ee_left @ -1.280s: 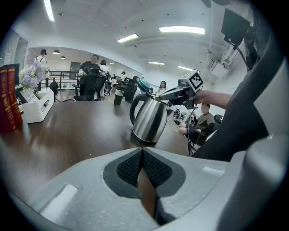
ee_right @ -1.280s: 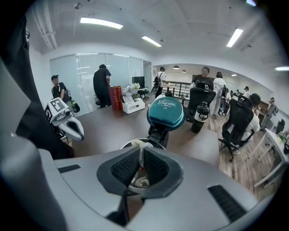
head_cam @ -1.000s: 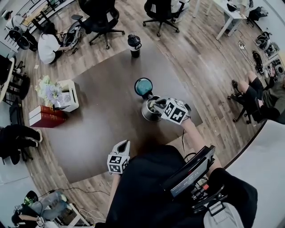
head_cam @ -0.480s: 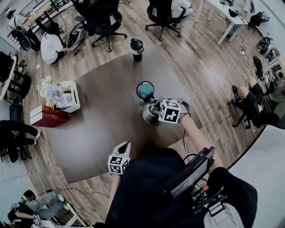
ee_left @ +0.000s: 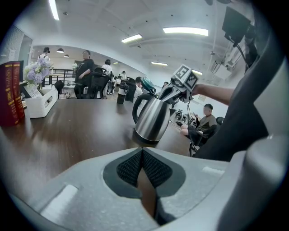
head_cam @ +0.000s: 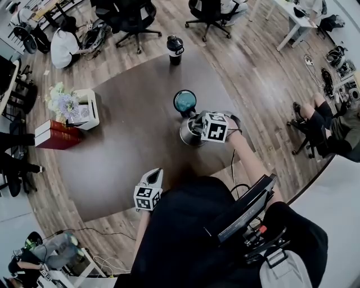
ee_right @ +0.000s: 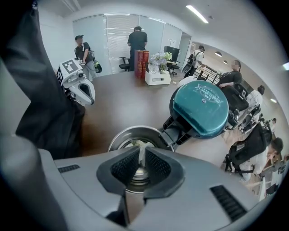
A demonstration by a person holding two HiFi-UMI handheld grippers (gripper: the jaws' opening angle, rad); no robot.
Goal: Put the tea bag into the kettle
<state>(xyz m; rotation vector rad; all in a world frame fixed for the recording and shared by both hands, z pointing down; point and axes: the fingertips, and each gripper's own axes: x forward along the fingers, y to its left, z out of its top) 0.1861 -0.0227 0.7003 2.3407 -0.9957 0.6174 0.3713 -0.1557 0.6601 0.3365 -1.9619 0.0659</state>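
A steel kettle (head_cam: 189, 135) stands on the dark table (head_cam: 129, 135) with its teal lid (head_cam: 184, 101) flipped up. My right gripper (head_cam: 196, 126) hangs just over the open mouth (ee_right: 118, 137), shut on a pale tea bag (ee_right: 141, 148) pinched at its tips. The bag dangles above the kettle's inside. The left gripper view shows the kettle (ee_left: 151, 119) from the side, with the right gripper (ee_left: 168, 93) at its top. My left gripper (head_cam: 155, 175) rests near the table's front edge, shut and empty, its pads (ee_left: 153, 167) meeting.
A black bottle (head_cam: 175, 49) stands at the table's far edge. A white box with flowers (head_cam: 79, 109) and red books (head_cam: 53, 136) sit at the left. Office chairs (head_cam: 130, 17) and seated people surround the table.
My right gripper has edged left over the kettle's mouth with the tea bag. The left gripper has stayed near the front edge.
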